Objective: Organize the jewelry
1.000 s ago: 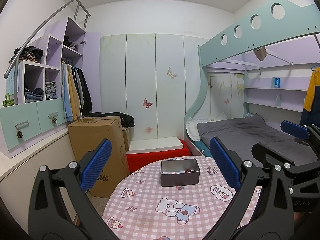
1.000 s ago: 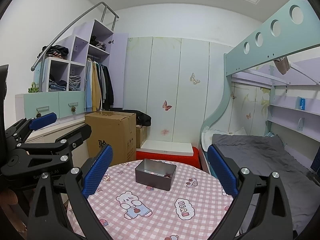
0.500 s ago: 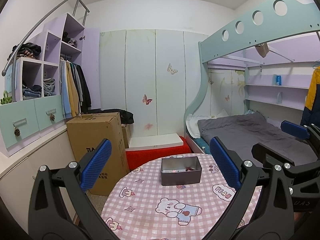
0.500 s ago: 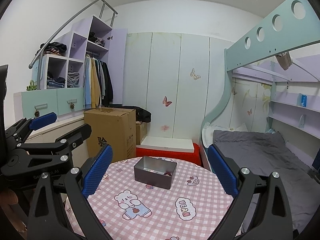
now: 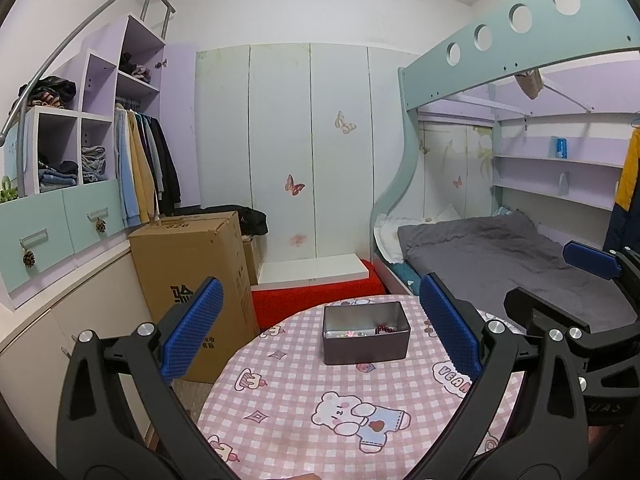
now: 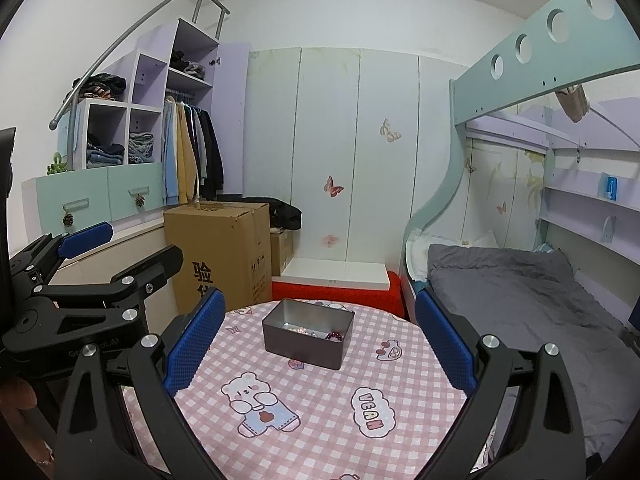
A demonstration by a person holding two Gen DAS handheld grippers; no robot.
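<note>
On the tablecloth [image 6: 320,420], a patch [image 6: 373,413] reads "VEAN".

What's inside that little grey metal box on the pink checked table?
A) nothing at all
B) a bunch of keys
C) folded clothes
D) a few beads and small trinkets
D: the open metal box shows dark red beads and small trinkets on its floor.

A child's bedroom in a home. At right stands a teal bunk bed [image 5: 500,248] with a grey blanket; upper left, lilac shelves [image 5: 96,92] hold folded clothes, with jackets [image 5: 144,168] hanging beside them. Butterfly stickers [image 5: 295,184] dot the centre wardrobe doors [image 5: 280,152].
</note>
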